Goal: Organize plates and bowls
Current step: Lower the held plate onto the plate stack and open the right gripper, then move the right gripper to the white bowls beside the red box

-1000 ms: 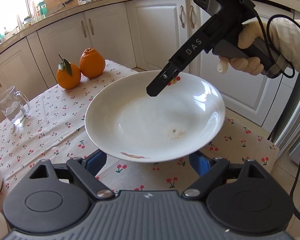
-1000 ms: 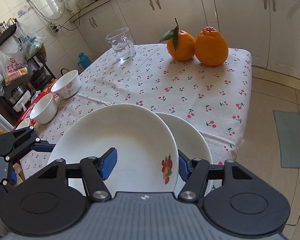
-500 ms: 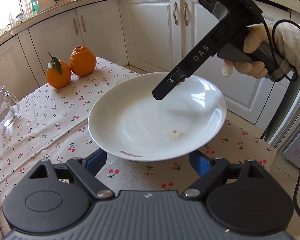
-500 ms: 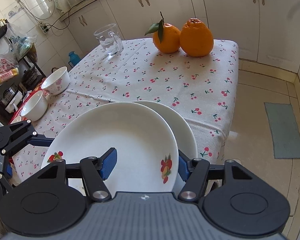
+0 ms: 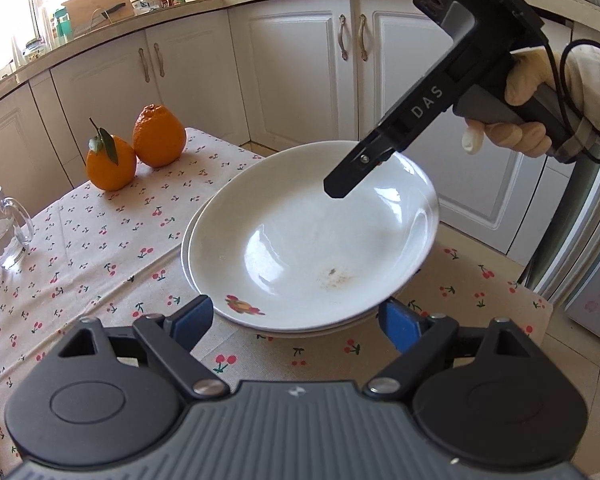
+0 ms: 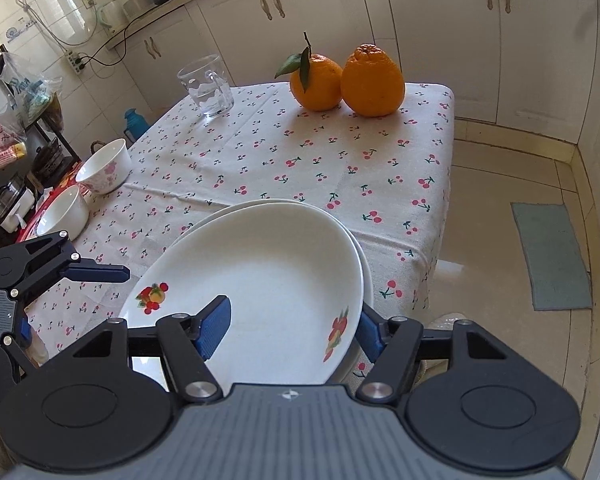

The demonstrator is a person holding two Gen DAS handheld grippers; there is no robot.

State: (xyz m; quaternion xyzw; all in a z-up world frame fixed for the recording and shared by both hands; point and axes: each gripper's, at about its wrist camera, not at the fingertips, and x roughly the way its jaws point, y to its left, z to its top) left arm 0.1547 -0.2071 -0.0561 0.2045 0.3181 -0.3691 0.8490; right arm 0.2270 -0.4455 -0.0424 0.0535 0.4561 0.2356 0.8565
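Our right gripper (image 6: pixel 292 326) is opening, the top plate's (image 6: pixel 268 280) rim between its jaws, stacked on the lower plate (image 5: pixel 260 330). Our left gripper (image 5: pixel 296 318) stands spread beside both.

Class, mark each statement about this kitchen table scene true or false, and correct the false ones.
1. The top plate lies on another plate. True.
2. Three oranges stand on the tablecloth. False: two oranges.
3. The glass mug lies on its side. False: it stands upright.
4. Two bowls sit at the table's edge. True.
5. The top plate is plain white. False: it bears fruit prints.
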